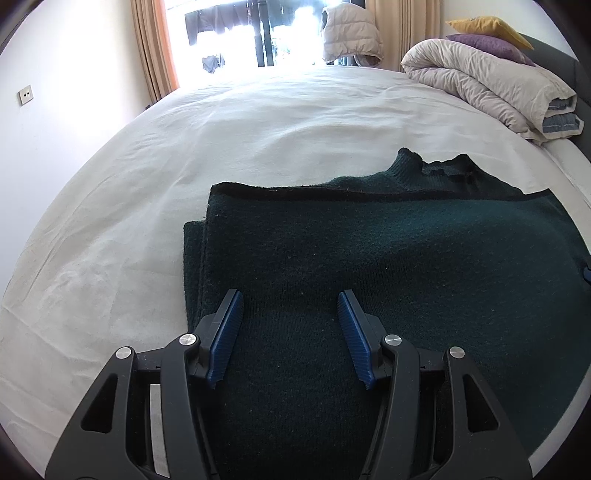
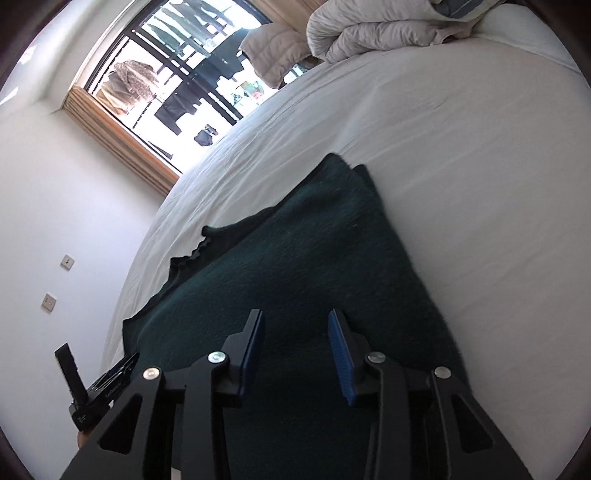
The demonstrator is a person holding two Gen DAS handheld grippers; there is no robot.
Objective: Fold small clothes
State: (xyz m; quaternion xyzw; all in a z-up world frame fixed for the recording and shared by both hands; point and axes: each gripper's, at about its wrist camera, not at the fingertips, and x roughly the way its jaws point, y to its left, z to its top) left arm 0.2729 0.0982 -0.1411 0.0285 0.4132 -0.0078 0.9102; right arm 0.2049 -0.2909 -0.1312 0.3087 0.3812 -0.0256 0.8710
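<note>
A dark green knit sweater (image 1: 388,258) lies folded on the white bed sheet (image 1: 166,155), its collar (image 1: 436,170) sticking out at the far edge. My left gripper (image 1: 290,297) stands open just above the sweater's near left part, with only flat knit showing between its blue pads. In the right wrist view the same sweater (image 2: 295,251) stretches away at a slant. My right gripper (image 2: 296,315) is open over its near end, its pads apart and nothing pinched. Whether either gripper's fingertips touch the knit I cannot tell.
A rolled beige duvet (image 1: 491,88) with a purple pillow (image 1: 491,46) and a yellow pillow (image 1: 491,27) lies at the bed's far right. A bright window (image 1: 251,33) with curtains and a hanging puffer vest (image 1: 351,33) stands beyond. A black device part (image 2: 96,391) shows at the lower left.
</note>
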